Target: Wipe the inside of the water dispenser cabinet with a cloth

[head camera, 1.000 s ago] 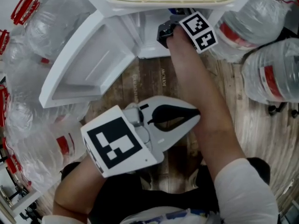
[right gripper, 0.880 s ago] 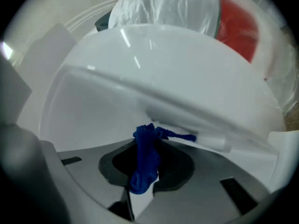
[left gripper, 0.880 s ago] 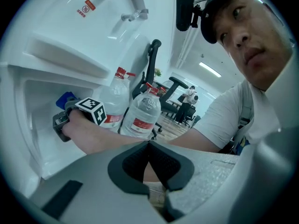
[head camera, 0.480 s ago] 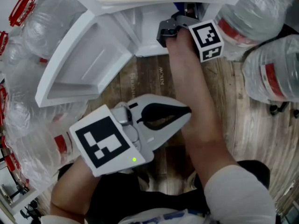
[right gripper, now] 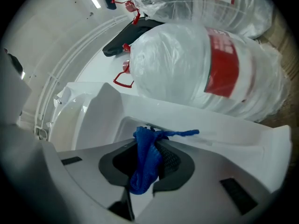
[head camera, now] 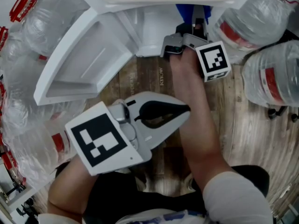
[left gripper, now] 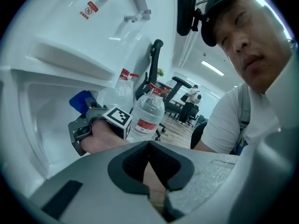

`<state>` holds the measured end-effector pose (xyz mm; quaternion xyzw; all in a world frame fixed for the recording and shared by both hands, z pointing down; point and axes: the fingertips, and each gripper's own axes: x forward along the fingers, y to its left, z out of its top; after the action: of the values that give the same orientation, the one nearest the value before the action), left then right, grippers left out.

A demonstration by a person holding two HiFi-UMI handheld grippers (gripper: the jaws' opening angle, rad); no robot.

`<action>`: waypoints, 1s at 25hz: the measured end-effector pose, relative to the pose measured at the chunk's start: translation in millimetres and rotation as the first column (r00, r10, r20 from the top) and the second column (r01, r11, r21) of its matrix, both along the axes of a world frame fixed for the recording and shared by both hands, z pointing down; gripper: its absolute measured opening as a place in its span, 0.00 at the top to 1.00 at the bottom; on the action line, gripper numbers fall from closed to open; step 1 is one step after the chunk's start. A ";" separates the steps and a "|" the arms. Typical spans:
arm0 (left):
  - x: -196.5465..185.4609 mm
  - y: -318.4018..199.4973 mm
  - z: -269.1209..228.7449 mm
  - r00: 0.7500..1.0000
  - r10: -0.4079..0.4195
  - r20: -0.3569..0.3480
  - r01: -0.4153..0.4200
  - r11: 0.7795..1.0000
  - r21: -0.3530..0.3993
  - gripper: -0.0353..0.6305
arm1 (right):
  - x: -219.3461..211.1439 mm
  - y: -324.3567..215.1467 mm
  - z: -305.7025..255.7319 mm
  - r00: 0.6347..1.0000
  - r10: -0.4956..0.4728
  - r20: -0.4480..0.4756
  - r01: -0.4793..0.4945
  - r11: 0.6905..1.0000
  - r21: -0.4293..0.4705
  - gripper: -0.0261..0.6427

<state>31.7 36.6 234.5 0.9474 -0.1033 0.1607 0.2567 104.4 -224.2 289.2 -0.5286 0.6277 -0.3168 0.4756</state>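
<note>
Since a second ago the right gripper [head camera: 196, 24] has slid rightward along the front of the water dispenser cabinet [head camera: 149, 27], and more of the blue cloth [head camera: 187, 9] now shows at the cabinet's mouth. Its jaws are clamped on the cloth, which hangs bunched between them with a strand trailing to one side. Meanwhile the left gripper [head camera: 184, 112] has drifted slightly left over the wooden floor [head camera: 149, 78], jaws closed with nothing between them. Beside the cabinet, the door [head camera: 88, 59] stands open, and large water bottles [head camera: 266, 78] sit on both sides
</note>
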 end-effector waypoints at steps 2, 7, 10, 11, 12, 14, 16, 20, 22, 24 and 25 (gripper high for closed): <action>0.2 -0.1 -0.4 1.000 0.002 0.002 -0.002 1.000 0.002 0.95 | -6.4 -0.7 3.5 0.999 -0.021 -0.029 0.021 1.000 -0.009 0.86; 5.0 2.8 1.3 1.000 0.008 0.006 -0.008 1.000 0.002 0.95 | -46.0 -30.6 28.5 0.985 -0.167 0.045 0.168 0.985 -0.032 0.86; 5.7 3.4 2.0 1.000 0.007 0.011 -0.007 1.000 0.001 0.95 | -46.7 -52.9 52.7 0.980 -0.173 0.095 0.180 0.980 -0.082 0.86; 5.6 3.5 2.2 1.000 0.008 0.012 -0.008 1.000 0.002 0.95 | -44.6 -60.2 57.9 0.980 -0.167 0.107 0.177 0.980 -0.094 0.86; 5.4 3.7 2.5 1.000 0.009 0.013 -0.010 1.000 0.002 0.95 | -42.9 -66.8 61.4 0.979 -0.165 0.120 0.177 0.979 -0.100 0.86; 5.5 4.1 2.8 1.000 0.010 0.011 -0.010 1.000 0.000 0.95 | -40.0 -76.4 64.8 0.976 -0.163 0.147 0.179 0.978 -0.106 0.86; 5.5 3.7 2.8 1.000 0.010 0.008 -0.010 1.000 -0.003 0.95 | -34.8 -80.4 65.0 0.977 -0.145 0.156 0.163 0.980 -0.111 0.86; 5.9 2.6 3.0 1.000 0.014 0.004 -0.014 1.000 -0.005 0.95 | -17.6 -79.1 64.7 0.974 -0.088 0.210 0.111 0.989 -0.102 0.86; 6.2 3.2 3.9 1.000 0.017 0.003 -0.017 1.000 -0.007 0.95 | -10.6 -74.2 65.3 0.970 -0.070 0.233 0.094 0.991 -0.095 0.86; 7.2 3.4 3.9 1.000 0.019 0.001 -0.019 1.000 -0.008 0.95 | -5.3 -66.8 65.0 0.969 -0.056 0.243 0.078 0.993 -0.084 0.86; 7.6 3.4 3.9 1.000 0.020 0.001 -0.020 1.000 -0.008 0.95 | -3.9 -62.0 64.1 0.969 -0.050 0.241 0.071 0.994 -0.078 0.86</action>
<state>39.3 40.0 238.3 0.9473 -0.0934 0.1640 0.2589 100.5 -286.2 353.3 -0.4873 0.5675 -0.4193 0.5145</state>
